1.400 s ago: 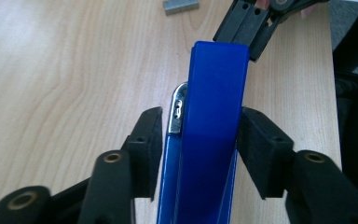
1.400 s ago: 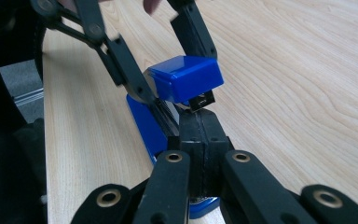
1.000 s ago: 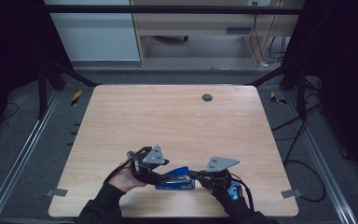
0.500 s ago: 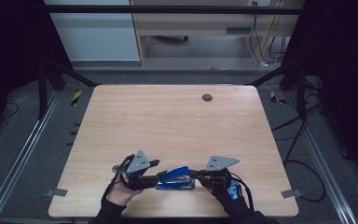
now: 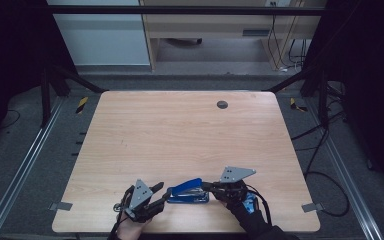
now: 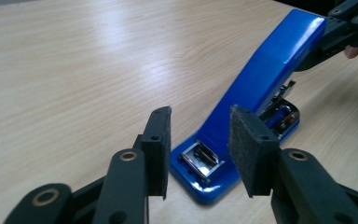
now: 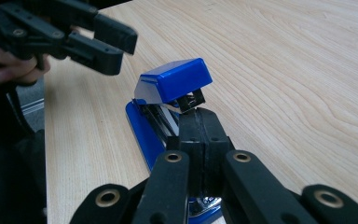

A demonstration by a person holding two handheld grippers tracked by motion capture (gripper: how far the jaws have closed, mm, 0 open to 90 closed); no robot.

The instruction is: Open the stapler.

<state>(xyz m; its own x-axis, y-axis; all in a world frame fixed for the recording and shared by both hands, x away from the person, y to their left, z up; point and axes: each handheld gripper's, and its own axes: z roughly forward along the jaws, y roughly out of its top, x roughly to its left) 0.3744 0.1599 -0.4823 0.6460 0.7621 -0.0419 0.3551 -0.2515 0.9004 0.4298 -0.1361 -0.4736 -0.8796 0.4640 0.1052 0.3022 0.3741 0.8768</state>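
Lying near the front edge of the wooden table, one blue stapler runs its long axis left to right, stapling end toward the left gripper, lid tilted up; that gripper's jaws stand apart just beside the stapling end, holding nothing; the right gripper has its jaws pressed together at the hinge end, apparently pinching part of it.

stapler rear hidden, perhaps gripped

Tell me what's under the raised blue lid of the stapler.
Under the stapler lid sits a metal staple channel above the blue base. Whether staples are loaded is hidden by the lid.
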